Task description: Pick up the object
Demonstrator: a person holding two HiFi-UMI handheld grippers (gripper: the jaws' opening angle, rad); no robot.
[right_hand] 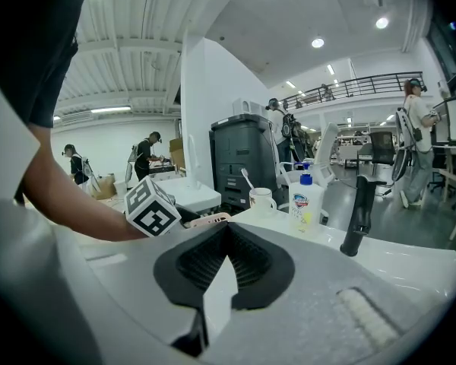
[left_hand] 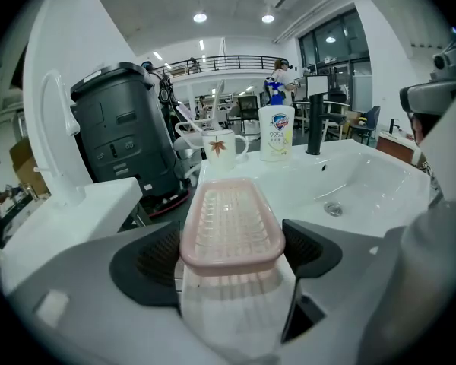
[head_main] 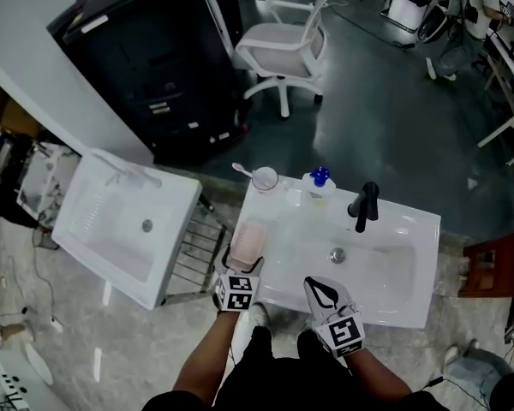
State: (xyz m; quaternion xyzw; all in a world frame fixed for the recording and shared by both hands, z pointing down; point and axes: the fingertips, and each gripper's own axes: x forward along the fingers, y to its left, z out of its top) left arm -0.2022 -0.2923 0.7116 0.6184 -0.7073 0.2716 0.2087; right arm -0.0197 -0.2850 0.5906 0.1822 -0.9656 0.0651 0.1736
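Observation:
A pink slotted soap dish (head_main: 247, 242) lies on the left ledge of the white sink (head_main: 411, 229). My left gripper (head_main: 244, 265) reaches over the sink's near-left edge. In the left gripper view the soap dish (left_hand: 232, 223) runs lengthwise between the jaws of the left gripper (left_hand: 232, 253), and both dark pads sit against its long sides. My right gripper (head_main: 312, 283) hovers over the sink's front rim, shut with nothing in it; in the right gripper view its fingertips (right_hand: 228, 230) meet. The soap dish (right_hand: 209, 220) peeks out behind the left gripper's marker cube (right_hand: 152, 207).
A mug with a toothbrush (head_main: 265, 178), a blue-pump soap bottle (head_main: 319, 185) and a black tap (head_main: 364, 205) stand along the sink's back edge. A second white sink (head_main: 124, 221) and a wire rack (head_main: 193, 247) are at the left. A black cabinet (head_main: 154, 58) and a white chair (head_main: 283, 45) stand beyond.

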